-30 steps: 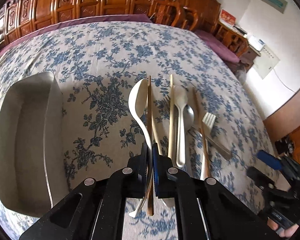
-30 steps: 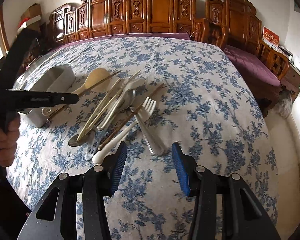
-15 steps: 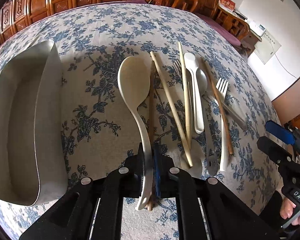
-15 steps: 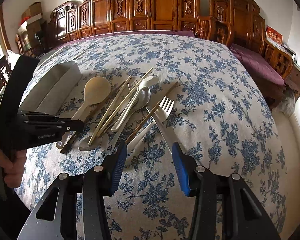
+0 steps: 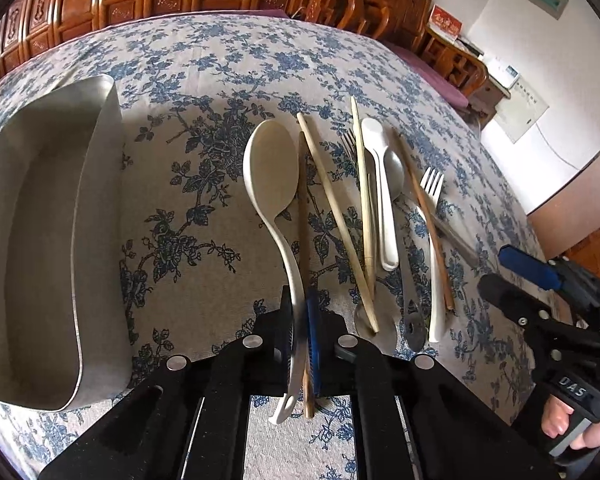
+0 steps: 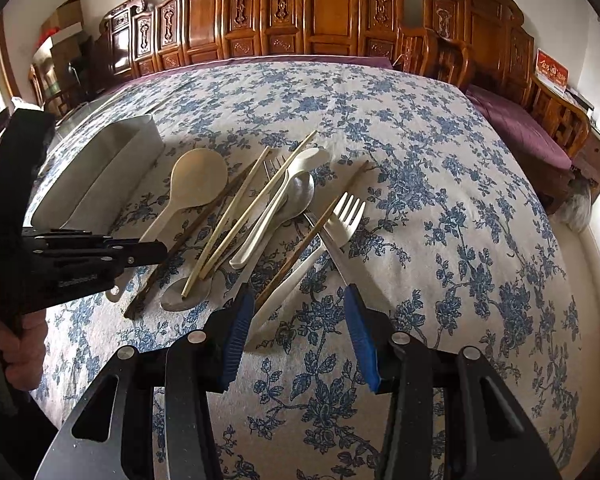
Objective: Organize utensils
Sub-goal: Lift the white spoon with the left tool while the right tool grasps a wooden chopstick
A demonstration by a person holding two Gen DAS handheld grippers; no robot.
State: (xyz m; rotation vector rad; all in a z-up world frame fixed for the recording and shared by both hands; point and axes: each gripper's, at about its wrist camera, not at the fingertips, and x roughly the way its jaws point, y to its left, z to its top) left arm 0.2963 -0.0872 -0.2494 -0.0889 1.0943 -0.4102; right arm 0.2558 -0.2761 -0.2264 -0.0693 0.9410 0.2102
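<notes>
- Left gripper (image 5: 302, 320): we record its jaws pressed together on the handle of the large cream spoon (image 5: 270, 172); a dark wooden chopstick (image 5: 303, 216) runs between the pads alongside that handle and appears caught in the same pinch.
- Large cream spoon: bowl resting on or just above the floral tablecloth (image 5: 204, 80), handle end sticking out behind the pads.
- Right gripper (image 6: 296, 320): jaws spread, holding nothing, poised over the near end of the white plastic fork (image 6: 340, 216).
- Metal tray (image 5: 40, 220): we list it to the left of the pile, apart from it; from here its inside looks bare. We judge it the likely destination.
- Remaining pile, lying crossed and overlapping: two pale chopsticks (image 5: 360, 184), a small white spoon (image 5: 380, 184), a metal spoon (image 5: 396, 172), a second brown chopstick (image 5: 424, 216), a metal fork half hidden beneath.
- Risk, double pick: lifting the spoon may drag the dark chopstick along, or let it slip out midway, since it seems held only loosely.
- Risk, slip: the grip sits far from the heavy bowl, so the spoon could pivot downward in the pads.
- Risk, right side: the brown chopstick lies across the white fork, so closing there could scatter neighbours.
</notes>
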